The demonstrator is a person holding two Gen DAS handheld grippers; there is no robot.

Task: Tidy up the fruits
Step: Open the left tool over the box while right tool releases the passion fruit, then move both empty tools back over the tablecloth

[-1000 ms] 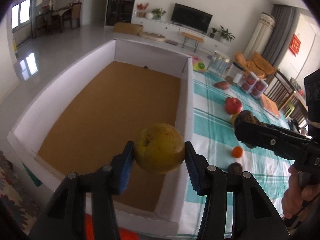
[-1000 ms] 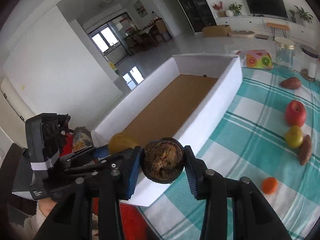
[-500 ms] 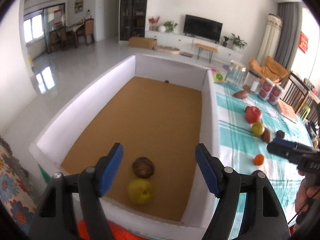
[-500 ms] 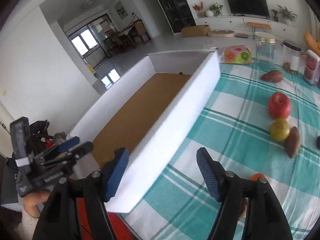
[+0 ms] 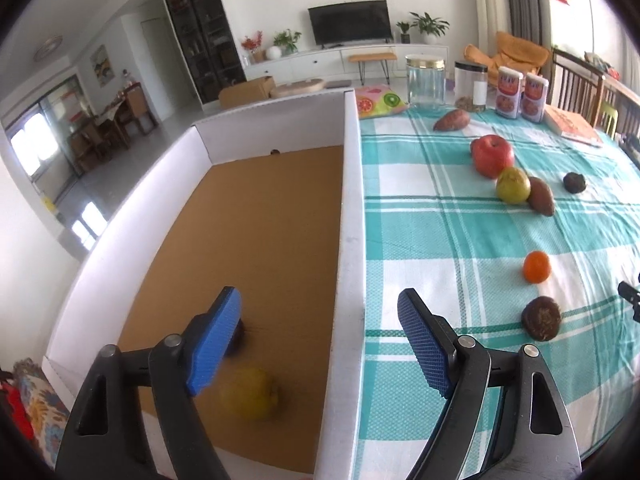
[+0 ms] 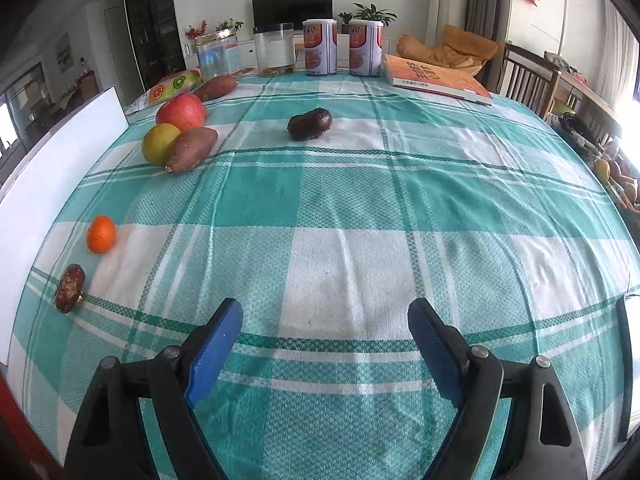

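Note:
My left gripper (image 5: 320, 340) is open and empty above the near right wall of the white box (image 5: 352, 208). A yellow pear (image 5: 250, 396) lies on the box's brown floor, with a dark round fruit (image 5: 239, 332) mostly hidden behind the left finger. My right gripper (image 6: 322, 344) is open and empty over the checked tablecloth (image 6: 360, 208). On the cloth lie a red apple (image 6: 181, 111), a yellow-green pear (image 6: 159, 143), a sweet potato (image 6: 191, 149), an orange (image 6: 101, 234), a brown round fruit (image 6: 70, 287) and a dark fruit (image 6: 310, 123).
At the table's far edge stand a glass jar (image 6: 214, 56), a plastic jar (image 6: 276, 50), two cans (image 6: 342, 46), a fruit-print pouch (image 6: 172, 86), another sweet potato (image 6: 216, 86) and an orange book (image 6: 434, 78). Wooden chairs (image 6: 528, 80) stand at the right.
Both grippers opened and dropped the yellow pear and the dark round fruit into the box. The left gripper then drew toward the box's right wall; the right gripper swung right over the tablecloth.

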